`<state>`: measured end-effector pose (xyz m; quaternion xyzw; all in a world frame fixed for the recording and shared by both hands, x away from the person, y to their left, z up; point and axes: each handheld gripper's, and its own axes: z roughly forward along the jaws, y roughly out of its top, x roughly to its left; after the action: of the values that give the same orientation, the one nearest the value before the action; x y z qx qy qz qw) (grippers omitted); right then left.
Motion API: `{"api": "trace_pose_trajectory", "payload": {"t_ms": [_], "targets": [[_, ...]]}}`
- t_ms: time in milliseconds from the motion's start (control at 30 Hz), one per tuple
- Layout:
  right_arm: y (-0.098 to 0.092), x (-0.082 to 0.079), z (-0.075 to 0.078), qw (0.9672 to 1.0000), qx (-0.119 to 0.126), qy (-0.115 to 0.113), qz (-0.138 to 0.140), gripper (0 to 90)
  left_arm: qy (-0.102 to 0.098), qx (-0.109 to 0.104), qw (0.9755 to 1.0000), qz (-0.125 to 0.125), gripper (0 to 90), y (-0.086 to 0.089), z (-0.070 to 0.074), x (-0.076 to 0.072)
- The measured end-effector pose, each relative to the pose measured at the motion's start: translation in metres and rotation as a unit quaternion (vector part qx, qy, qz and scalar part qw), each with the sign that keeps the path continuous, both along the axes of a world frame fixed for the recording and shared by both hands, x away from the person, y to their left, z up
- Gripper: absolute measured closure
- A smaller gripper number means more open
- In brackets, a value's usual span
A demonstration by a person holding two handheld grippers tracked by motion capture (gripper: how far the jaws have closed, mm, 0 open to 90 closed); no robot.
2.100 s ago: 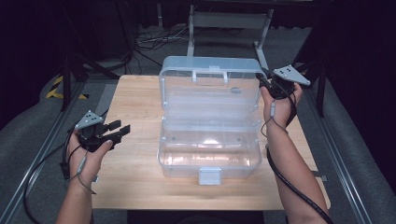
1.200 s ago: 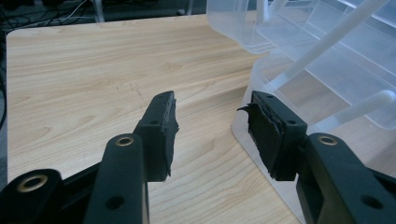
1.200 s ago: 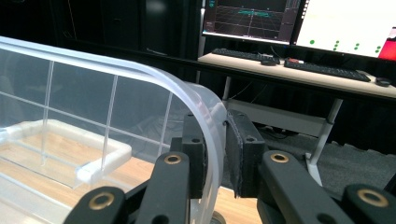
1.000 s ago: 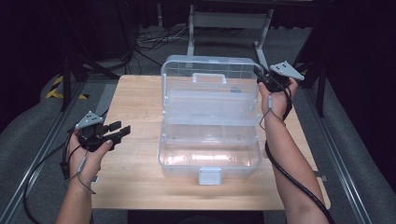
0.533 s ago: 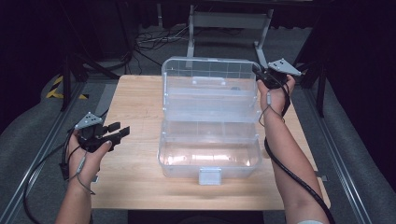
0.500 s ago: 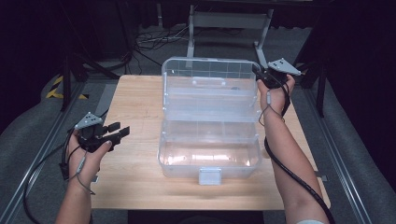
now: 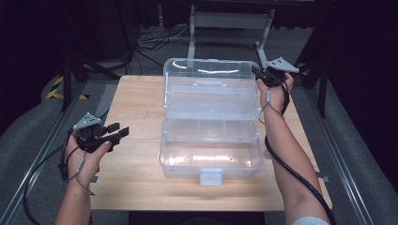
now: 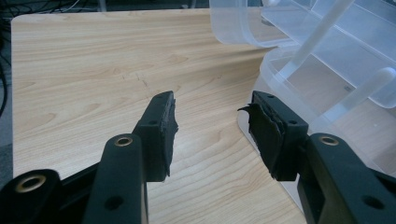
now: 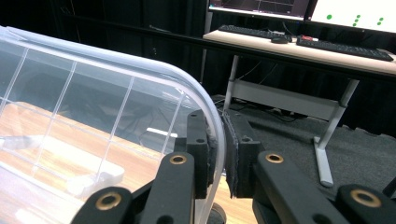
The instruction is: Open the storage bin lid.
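Observation:
A clear plastic storage box stands open on the middle of the wooden table, with its inner trays fanned out. Its lid is raised at the far side. My right gripper is at the lid's far right corner, shut on the lid's curved rim, which passes between the pads of the right gripper. My left gripper hovers open left of the box, pointing toward it. In the left gripper view, the left gripper has nothing between its jaws, and the box's near corner lies just ahead.
Behind the table stands a metal frame, with cables on the floor. A desk with keyboards and screens lies farther off. Bare table top stretches left of the box.
The right gripper has carried the lid's corner a little farther up and back, so the box stands wider open. The left gripper has stayed put.

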<state>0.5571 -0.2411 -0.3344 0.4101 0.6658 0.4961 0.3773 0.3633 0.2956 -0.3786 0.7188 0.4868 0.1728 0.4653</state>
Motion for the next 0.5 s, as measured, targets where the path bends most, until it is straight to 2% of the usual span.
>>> {"api": "trace_pose_trajectory", "payload": {"t_ms": [500], "targets": [[0.001, 0.013, -0.009, 0.9998, -0.013, 0.017, 0.003, 82.8, 0.006, -0.001, 1.0000, 0.001, 51.5, 0.003, -0.004, 0.002]]}}
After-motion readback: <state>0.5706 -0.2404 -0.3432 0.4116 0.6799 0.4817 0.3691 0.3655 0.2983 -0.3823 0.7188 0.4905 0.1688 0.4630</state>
